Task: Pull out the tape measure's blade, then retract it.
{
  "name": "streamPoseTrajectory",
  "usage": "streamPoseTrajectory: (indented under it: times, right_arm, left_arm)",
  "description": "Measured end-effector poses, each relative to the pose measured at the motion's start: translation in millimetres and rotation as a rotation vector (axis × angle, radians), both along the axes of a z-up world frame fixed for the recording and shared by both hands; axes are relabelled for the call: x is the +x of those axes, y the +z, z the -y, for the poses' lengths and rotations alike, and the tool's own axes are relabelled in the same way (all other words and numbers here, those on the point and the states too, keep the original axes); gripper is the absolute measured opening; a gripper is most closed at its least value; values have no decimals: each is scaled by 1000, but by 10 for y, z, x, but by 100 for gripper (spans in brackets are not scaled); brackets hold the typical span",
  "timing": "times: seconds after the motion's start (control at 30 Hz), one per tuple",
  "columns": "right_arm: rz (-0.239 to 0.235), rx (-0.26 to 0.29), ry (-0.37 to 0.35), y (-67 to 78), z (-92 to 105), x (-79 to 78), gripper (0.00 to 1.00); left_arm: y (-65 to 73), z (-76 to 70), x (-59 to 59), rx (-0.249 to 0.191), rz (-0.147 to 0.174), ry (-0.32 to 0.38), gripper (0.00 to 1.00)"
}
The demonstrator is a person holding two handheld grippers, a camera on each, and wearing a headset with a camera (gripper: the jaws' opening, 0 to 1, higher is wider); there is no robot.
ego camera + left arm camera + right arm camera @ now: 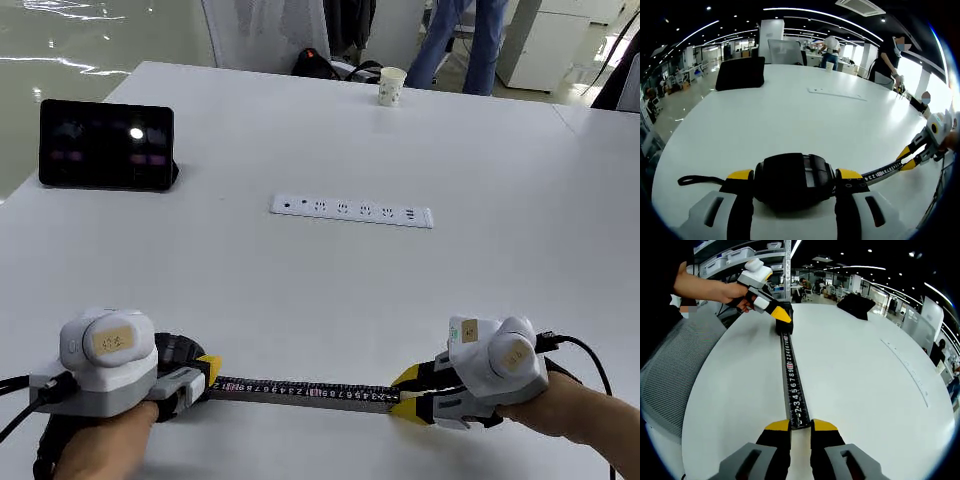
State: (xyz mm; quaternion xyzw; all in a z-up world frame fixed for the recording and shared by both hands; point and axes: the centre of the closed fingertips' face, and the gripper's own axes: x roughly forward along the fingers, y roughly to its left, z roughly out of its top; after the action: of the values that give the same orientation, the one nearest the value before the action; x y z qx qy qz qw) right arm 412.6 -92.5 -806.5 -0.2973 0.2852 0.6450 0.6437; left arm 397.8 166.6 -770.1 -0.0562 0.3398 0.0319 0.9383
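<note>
A black tape measure case sits between the yellow-tipped jaws of my left gripper, which is shut on it; in the head view the case lies at the table's near left beside that gripper. Its dark blade with white numbers is drawn out flat over the table toward the right. My right gripper is shut on the blade's end. In the right gripper view the blade runs straight away to the case.
A white power strip lies mid-table. A dark tablet stands at the far left, a paper cup near the far edge. The case's wrist strap trails to its left. A person stands beyond the table.
</note>
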Motion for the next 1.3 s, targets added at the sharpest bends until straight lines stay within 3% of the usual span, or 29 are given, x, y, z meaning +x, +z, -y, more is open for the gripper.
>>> streamPoseTrajectory:
  times: [0.6, 0.77, 1.3]
  right_arm:
    - [3, -11, 6, 0, -5, -2, 11]
    - [1, -12, 8, 2, -8, -7, 11]
    - [8, -23, 18, 16, -21, -14, 11]
  left_arm:
    - [-30, -19, -16, -1, -53, -12, 60]
    - [-30, -17, -22, 17, -56, -20, 58]
    - [-37, -10, -19, 15, -54, -15, 56]
